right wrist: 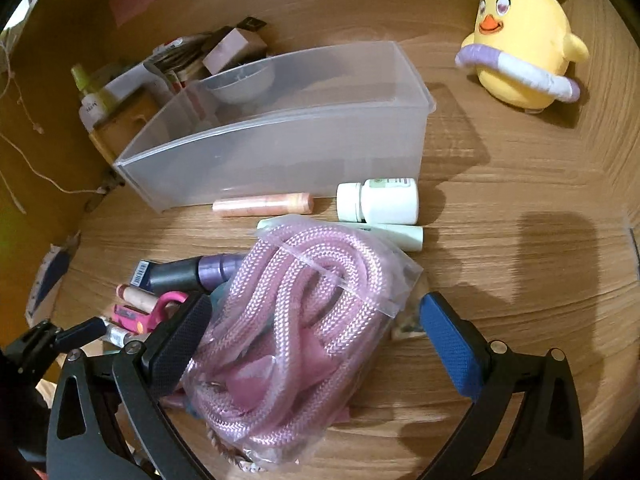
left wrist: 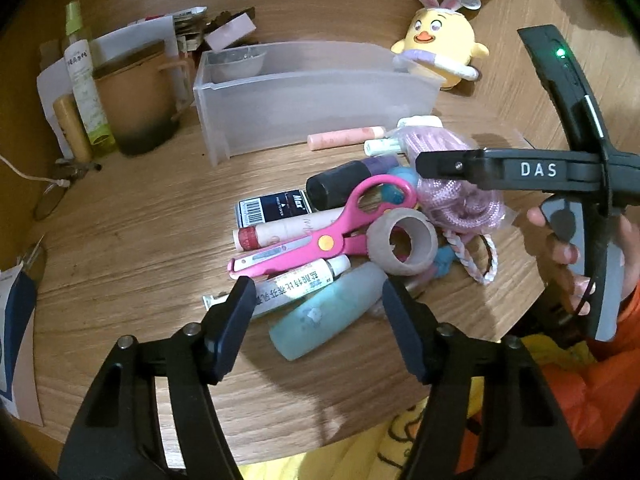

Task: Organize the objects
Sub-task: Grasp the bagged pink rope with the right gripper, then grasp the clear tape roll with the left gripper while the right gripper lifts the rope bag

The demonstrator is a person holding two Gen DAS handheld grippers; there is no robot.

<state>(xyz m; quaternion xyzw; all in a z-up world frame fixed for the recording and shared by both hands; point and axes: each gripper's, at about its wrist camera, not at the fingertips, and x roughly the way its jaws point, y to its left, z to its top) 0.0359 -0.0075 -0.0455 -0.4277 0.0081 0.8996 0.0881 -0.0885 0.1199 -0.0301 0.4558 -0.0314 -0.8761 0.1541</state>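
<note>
A pile of small items lies on the wooden table in front of a translucent bin (left wrist: 320, 120). My left gripper (left wrist: 317, 284) is open, its fingers straddling a teal bottle (left wrist: 328, 320) and a white printed tube (left wrist: 296, 284). Just beyond lie pink scissors (left wrist: 320, 236) and a cardboard ring (left wrist: 404, 244). My right gripper (right wrist: 316, 300) is open around a bagged pink rope (right wrist: 288, 320); its left pad touches the bag and the right pad stands apart. Near the bin (right wrist: 280, 152) are a white pill bottle (right wrist: 380, 202) and a pink tube (right wrist: 264, 204).
A yellow plush chick (left wrist: 440, 48) sits at the back right. A brown mug (left wrist: 132, 104), a spray bottle (left wrist: 84, 80) and papers crowd the back left, with glasses (left wrist: 48, 200) near the wall. A small bowl (right wrist: 244, 84) lies in the bin. A person's hand (left wrist: 560, 256) holds the right gripper.
</note>
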